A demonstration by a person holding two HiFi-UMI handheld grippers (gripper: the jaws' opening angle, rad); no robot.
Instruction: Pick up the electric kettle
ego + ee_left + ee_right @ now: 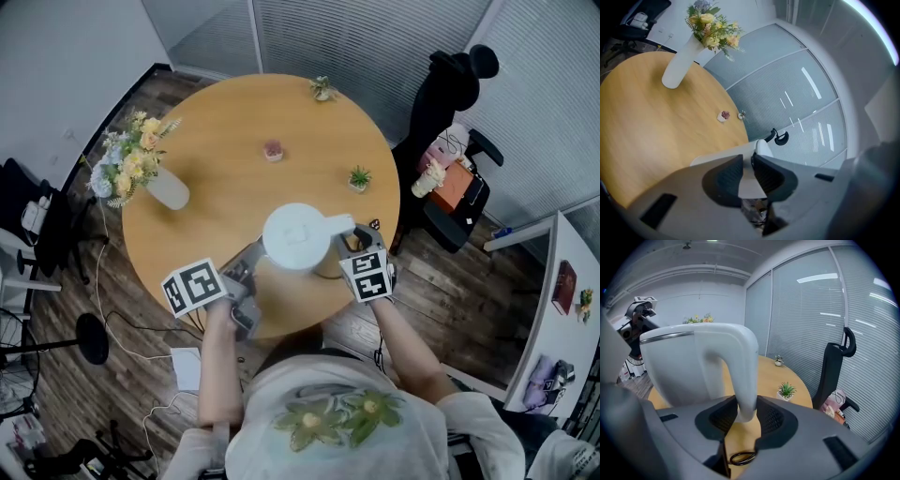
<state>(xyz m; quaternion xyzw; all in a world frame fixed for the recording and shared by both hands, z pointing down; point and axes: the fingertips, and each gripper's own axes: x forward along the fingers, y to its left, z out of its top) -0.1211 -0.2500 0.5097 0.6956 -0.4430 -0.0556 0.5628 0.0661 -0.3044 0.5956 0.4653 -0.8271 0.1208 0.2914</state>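
The white electric kettle [298, 234] stands near the front edge of the round wooden table [216, 112]. My right gripper [342, 246] is at its right side, shut on the curved white handle [745, 380], which sits pinched between the dark pads [774, 420]. The kettle body [684, 366] fills the left of the right gripper view. My left gripper [255, 258] is at the kettle's lower left. In the left gripper view its jaws [752, 166] pinch a thin white edge, seemingly the kettle's flat base [726, 157].
A white vase of flowers [167, 187] stands at the table's left. A small pink pot [273, 150] and two little plants [359, 178] [323, 89] sit further back. A black chair [450, 187] is right of the table. A dark cable loop [743, 458] lies under the right gripper.
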